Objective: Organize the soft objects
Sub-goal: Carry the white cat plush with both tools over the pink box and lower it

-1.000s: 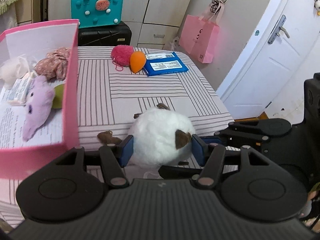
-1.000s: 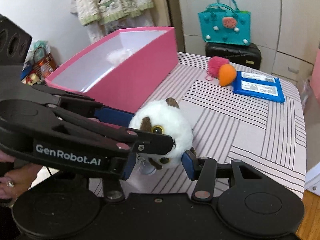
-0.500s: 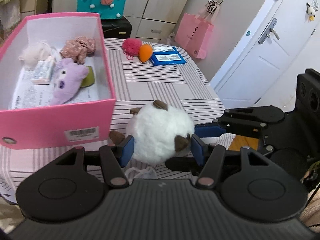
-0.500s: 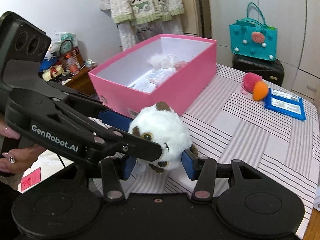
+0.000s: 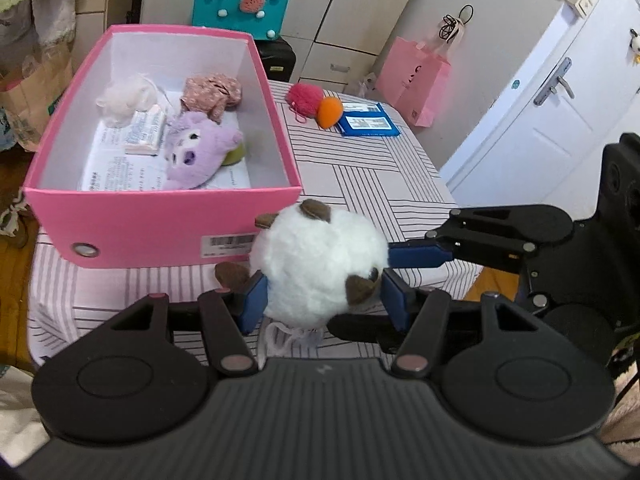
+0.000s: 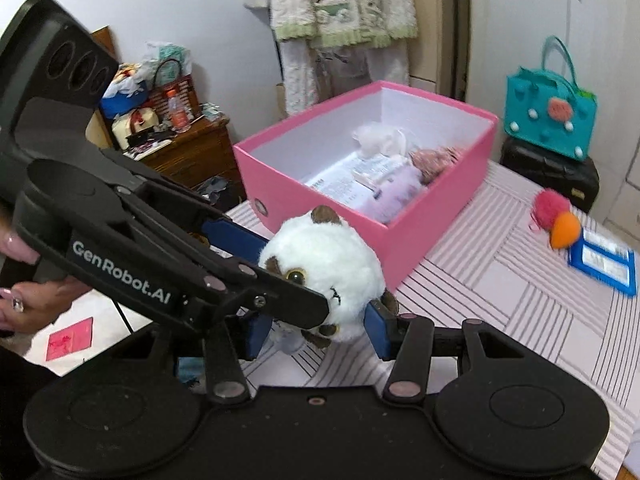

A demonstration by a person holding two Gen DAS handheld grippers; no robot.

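Note:
A round white plush toy (image 5: 320, 264) with brown ears and paws hangs in the air just in front of the pink box (image 5: 160, 216). My left gripper (image 5: 324, 300) is shut on its sides, blue pads pressed into the fur. My right gripper (image 6: 316, 328) is shut on the same plush toy (image 6: 328, 264) from the other direction. In the right wrist view the left gripper (image 6: 280, 276) crosses in from the left, covering part of the toy's face. The pink box (image 6: 436, 216) holds a purple plush (image 5: 196, 152), a pink floral cloth (image 5: 212, 92) and a white fluffy item (image 5: 124, 96).
A pink pompom (image 5: 304, 96), an orange sponge (image 5: 330, 111) and a blue packet (image 5: 368, 124) lie on the far side of the striped tablecloth (image 5: 360, 184). A teal bag (image 6: 548, 120) sits on a black case behind. A person's hand (image 6: 32, 300) holds the left gripper.
Both grippers have lifted the white plush toy up and drawn it back from the table. The pink box's open top and contents now show from higher up.

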